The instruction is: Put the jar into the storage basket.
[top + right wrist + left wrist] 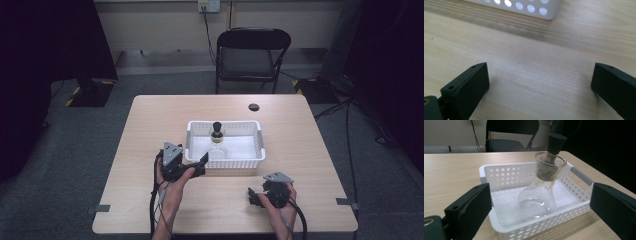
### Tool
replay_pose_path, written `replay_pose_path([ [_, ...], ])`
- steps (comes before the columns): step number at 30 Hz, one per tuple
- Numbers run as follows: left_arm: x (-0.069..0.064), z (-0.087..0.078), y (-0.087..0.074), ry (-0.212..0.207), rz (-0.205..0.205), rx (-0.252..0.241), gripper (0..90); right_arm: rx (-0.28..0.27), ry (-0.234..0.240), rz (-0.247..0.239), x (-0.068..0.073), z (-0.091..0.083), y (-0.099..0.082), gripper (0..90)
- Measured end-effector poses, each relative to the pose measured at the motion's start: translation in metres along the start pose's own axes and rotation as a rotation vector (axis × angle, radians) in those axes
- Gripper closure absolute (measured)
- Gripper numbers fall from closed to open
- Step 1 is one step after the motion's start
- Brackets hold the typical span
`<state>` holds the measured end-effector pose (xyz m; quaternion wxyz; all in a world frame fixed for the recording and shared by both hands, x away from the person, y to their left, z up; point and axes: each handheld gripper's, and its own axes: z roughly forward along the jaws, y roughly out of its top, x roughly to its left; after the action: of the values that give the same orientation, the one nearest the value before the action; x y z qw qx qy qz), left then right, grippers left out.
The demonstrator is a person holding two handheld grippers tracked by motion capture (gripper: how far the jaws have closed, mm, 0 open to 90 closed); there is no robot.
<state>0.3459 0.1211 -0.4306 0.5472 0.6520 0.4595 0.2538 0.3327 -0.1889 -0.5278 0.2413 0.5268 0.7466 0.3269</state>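
Bare table (150, 130) lies open around the white basket (252, 163). Its perforated walls ring the stoppered flask (537, 197); above is clear.

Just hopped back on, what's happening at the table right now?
A person holds a gripper in each hand. The left gripper, fingers open, points at the glass flask with a black stopper, standing upright in the white basket. It grips nothing yet. The right gripper is open over bare table, nearer the person.
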Motion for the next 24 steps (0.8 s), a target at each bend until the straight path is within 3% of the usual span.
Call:
replay_pose_path([
  [4,-0.002,-0.008,-0.001,-0.022,-0.008,-0.009,3.6,0.0,0.0,0.0,0.0,0.0,0.0,0.6],
  [13,-0.007,-0.021,-0.01,-0.024,-0.027,-0.003,3.6,0.0,0.0,0.0,0.0,0.0,0.0,0.6],
  [19,-0.014,-0.03,-0.019,-0.018,0.0,-0.018,3.6,0.0,0.0,0.0,0.0,0.0,0.0,0.6],
  [24,-0.014,-0.03,-0.03,-0.007,0.015,0.009,3.6,0.0,0.0,0.0,0.0,0.0,0.0,0.6],
])
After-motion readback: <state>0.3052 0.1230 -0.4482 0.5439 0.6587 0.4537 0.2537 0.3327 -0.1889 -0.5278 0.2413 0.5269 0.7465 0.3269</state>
